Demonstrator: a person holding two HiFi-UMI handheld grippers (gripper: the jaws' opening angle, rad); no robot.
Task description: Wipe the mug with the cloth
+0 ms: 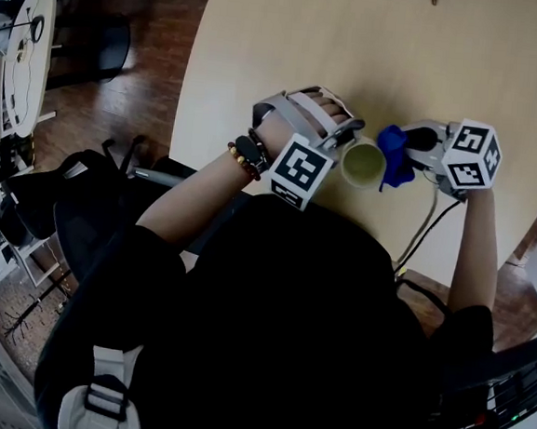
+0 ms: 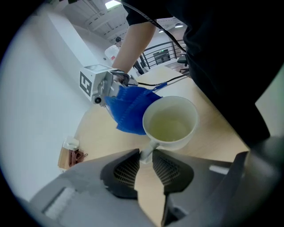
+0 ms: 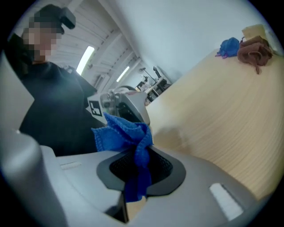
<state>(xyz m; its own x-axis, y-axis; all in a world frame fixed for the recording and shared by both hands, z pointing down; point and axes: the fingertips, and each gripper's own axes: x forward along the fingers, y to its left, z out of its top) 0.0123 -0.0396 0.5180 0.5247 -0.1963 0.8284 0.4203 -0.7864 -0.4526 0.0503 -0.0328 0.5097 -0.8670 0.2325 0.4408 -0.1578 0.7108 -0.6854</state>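
A cream mug [image 1: 363,163] [image 2: 171,122] stands upright and empty near the table's front edge. My left gripper [image 1: 348,143] [image 2: 146,162] is at its left, jaws parted, with the mug's handle [image 2: 145,153] between the fingertips. My right gripper [image 1: 415,142] [image 3: 135,166] is shut on a blue cloth [image 1: 395,155] [image 3: 128,133], which bunches out past its jaws. In the left gripper view, the blue cloth [image 2: 131,108] hangs against the mug's far side, below the right gripper [image 2: 106,91].
The round wooden table [image 1: 358,39] stretches away from me. Brown cloths [image 3: 253,51] and another blue cloth [image 3: 229,46] lie at its far end. A small brown item with clips [image 2: 73,155] sits apart from the mug. A cable [image 1: 427,223] hangs off the front edge.
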